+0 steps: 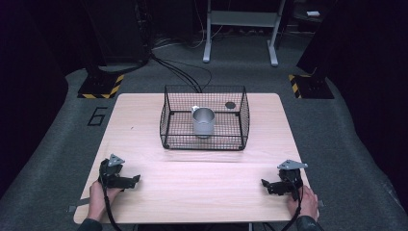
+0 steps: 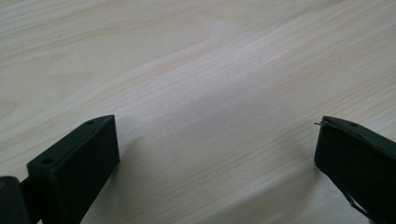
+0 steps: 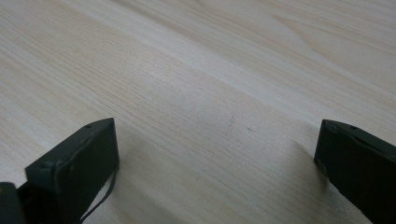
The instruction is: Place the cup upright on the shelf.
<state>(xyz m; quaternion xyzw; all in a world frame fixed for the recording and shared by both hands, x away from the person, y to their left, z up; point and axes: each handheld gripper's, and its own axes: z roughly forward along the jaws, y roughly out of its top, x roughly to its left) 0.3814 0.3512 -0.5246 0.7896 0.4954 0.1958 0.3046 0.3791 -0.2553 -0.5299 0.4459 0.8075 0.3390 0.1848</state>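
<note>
Pale wood counter (image 1: 192,187), squarish, set on grey carpet in a dark room. Toward the far middle of it, a black wire basket (image 1: 204,142), open at the top, walls flaring outward. Inside the basket, near its centre, a grey metal cup (image 1: 203,121), upright, mouth open upward, a small handle or lip showing at its far left rim. Behind and to the right of the cup, on the basket floor, a small dark round disc (image 1: 230,104), apart from the cup.

At the near left corner of the counter, left tongs (image 1: 133,180), held in a hand (image 1: 100,196), resting low on the wood with a grey three-cornered plate on top, tips turned inward toward the middle. At the near right corner, right tongs (image 1: 266,184), held in the other hand (image 1: 304,201), likewise low on the wood and turned inward. Both well apart from the basket and from each other, a wide stretch of bare wood between.

In the left gripper view, left tongs (image 2: 217,140) spread wide, nothing between the black jaws but wood grain. In the right gripper view, right tongs (image 3: 217,140) spread just as wide over bare wood, a thin dark strap hanging beside one jaw.
</note>
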